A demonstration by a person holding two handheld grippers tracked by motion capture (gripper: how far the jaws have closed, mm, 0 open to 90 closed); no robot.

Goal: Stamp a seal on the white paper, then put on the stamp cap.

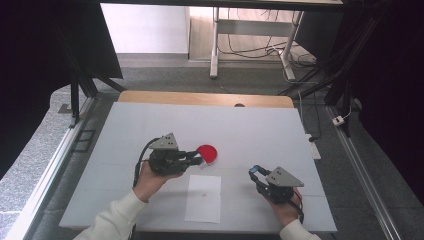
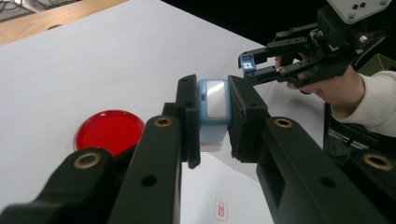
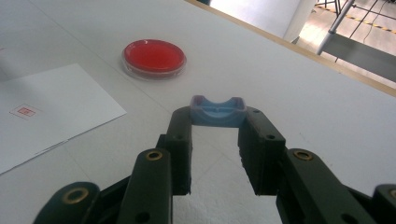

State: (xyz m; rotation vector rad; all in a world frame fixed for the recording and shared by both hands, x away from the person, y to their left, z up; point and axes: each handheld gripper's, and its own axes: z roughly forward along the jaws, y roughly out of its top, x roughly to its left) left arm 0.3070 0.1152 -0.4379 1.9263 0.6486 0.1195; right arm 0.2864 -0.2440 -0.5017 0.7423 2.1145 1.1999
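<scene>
My left gripper (image 1: 198, 159) lies on its side at mid-table with its jaws pointing right. It is shut on a light-blue block (image 2: 214, 100) with a pale shiny face. Just past its tips lies a round red dish (image 1: 207, 152), which also lies low on the left in the left gripper view (image 2: 109, 130). My right gripper (image 1: 256, 171) is at the front right, aimed toward the left gripper and shut on a small blue cap-like piece (image 3: 218, 112) with a curved notch. The two grippers are apart.
A white sheet of paper (image 1: 203, 198) with a small red stamp mark (image 3: 25, 111) lies near the front edge, between the hands. The white tabletop (image 1: 260, 130) ends in a wooden strip (image 1: 205, 98) at the back. Black frame posts stand on both sides.
</scene>
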